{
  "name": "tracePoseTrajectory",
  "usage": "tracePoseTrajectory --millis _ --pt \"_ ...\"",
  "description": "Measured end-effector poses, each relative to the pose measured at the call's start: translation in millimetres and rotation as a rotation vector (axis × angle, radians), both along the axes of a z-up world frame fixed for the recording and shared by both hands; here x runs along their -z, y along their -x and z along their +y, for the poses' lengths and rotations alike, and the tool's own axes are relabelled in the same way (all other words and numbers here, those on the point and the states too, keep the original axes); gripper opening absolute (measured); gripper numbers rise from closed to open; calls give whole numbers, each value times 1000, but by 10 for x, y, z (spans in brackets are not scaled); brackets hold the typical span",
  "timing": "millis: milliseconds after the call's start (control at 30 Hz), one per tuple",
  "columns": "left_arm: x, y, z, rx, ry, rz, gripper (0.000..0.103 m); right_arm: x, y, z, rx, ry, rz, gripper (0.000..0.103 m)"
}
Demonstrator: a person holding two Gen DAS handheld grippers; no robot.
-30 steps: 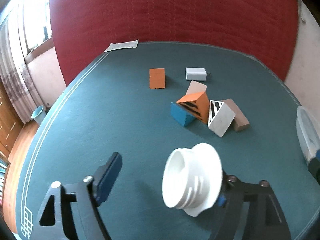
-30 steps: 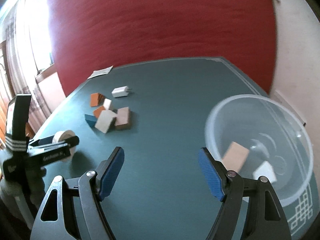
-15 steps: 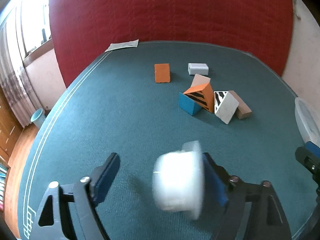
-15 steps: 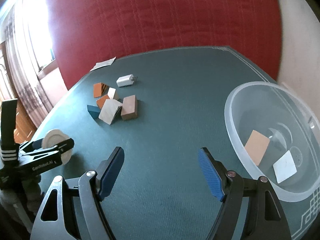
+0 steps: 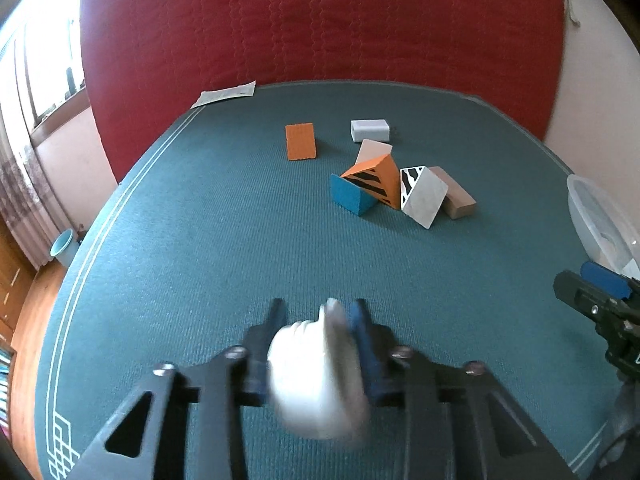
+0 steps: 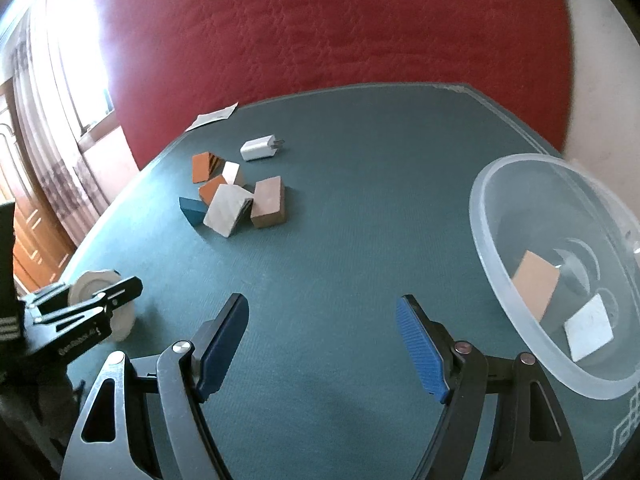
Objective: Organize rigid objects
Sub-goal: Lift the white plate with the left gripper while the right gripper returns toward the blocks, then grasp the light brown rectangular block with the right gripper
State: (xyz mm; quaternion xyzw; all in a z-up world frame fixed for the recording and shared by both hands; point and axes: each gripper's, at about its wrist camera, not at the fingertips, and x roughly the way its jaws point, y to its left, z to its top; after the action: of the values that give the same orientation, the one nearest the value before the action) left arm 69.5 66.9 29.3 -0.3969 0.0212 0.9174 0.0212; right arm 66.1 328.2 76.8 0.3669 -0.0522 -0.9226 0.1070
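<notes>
My left gripper is shut on a white threaded plastic cap, blurred, just above the green table. It also shows in the right wrist view at the left. My right gripper is open and empty over the table, beside a clear plastic bowl that holds a tan block and a white block. A cluster of blocks lies mid-table: a blue wedge, an orange striped wedge, a white wedge, a brown block.
An orange block and a white charger lie beyond the cluster. A paper sheet lies at the far left edge. A red padded wall stands behind the table. The bowl's rim shows at the right.
My left gripper has closed on the white cap, which turned from facing sideways to sitting between the fingers. My right gripper has shifted slightly; the bowl sits nearer its right finger.
</notes>
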Motion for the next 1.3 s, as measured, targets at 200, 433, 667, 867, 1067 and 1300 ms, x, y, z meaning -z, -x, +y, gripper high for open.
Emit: tracePoseTrajectory --millis 200,433,667,867,1067,1300 --pt "-37 -44 12 20 -8 8 28 -68 222 -143 -17 10 -7 77" --pt "-60 -83 41 42 -17 20 26 -41 523 -357 -39 -1 -28 77" --pt "-80 -83 -19 37 -40 24 25 26 812 -496 -46 -30 -44 70" --pt "-91 -62 -25 40 -53 26 25 95 1039 -596 -45 -71 -51 64" --pt "-95 -53 -48 41 -57 28 25 117 1186 -679 -50 -92 -55 59" --pt "-92 -38 -68 43 -55 25 25 122 1228 -741 -56 -109 -52 47"
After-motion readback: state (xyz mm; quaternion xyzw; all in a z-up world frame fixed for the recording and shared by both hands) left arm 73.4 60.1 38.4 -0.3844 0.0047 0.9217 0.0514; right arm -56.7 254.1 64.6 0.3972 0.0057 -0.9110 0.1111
